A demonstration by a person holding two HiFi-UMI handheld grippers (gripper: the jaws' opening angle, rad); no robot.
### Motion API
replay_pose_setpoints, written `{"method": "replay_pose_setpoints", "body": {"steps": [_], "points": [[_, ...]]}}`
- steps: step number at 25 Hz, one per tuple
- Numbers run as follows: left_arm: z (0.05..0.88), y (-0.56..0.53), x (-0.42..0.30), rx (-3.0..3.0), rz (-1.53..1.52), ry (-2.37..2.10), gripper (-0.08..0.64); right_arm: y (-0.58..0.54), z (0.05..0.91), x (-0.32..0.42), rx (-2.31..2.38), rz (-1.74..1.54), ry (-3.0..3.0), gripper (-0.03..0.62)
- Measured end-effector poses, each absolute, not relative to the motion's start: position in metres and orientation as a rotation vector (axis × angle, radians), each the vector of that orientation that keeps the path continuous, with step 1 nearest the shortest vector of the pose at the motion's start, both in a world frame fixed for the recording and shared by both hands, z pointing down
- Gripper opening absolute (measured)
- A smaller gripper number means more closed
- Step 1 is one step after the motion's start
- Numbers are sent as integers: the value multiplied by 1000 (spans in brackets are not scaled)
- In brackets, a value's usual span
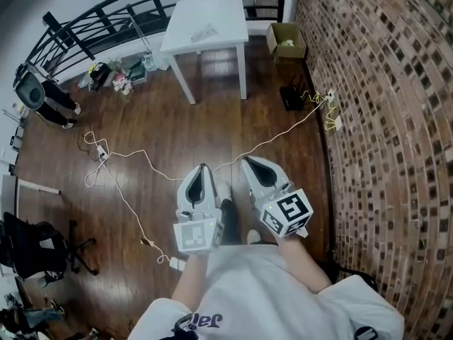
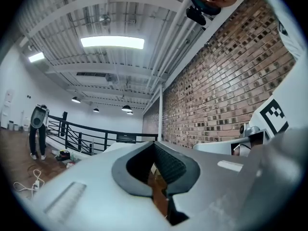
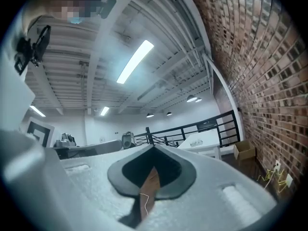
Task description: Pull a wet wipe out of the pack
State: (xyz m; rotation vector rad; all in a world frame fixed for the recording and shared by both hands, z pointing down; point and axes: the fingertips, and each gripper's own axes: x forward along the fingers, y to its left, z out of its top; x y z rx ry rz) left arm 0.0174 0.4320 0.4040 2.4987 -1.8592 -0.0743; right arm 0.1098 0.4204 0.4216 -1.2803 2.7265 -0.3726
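A pale flat pack (image 1: 204,32) lies on the white table (image 1: 212,9) at the far end of the room, several steps ahead of me. It shows small and unclear in the right gripper view (image 3: 196,142). My left gripper (image 1: 203,167) and right gripper (image 1: 245,160) are held side by side at waist height over the wooden floor, pointing level toward the table. Both are far from the pack. The left gripper (image 2: 155,144) has its jaws meeting at the tips with nothing between them. So does the right gripper (image 3: 153,147).
A brick wall (image 1: 382,119) runs along the right. A cardboard box (image 1: 287,40) and a black case (image 1: 291,96) sit at its foot. White cables (image 1: 134,154) trail across the wooden floor. A black railing (image 1: 106,20) and a person (image 1: 42,98) are at the left.
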Motion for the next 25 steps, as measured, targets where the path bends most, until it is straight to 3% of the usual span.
{"method": "replay_pose_setpoints", "body": {"steps": [7, 17, 25], "points": [[396, 304, -10, 2497, -199, -1818, 15, 305, 427, 76, -1316, -313, 2788, -11], [397, 123, -123, 2425, -211, -1893, 15, 120, 424, -16, -1339, -306, 2866, -11], [411, 3, -112, 2443, -149, -1871, 15, -3, 437, -5, -1385, -335, 2827, -11]]}}
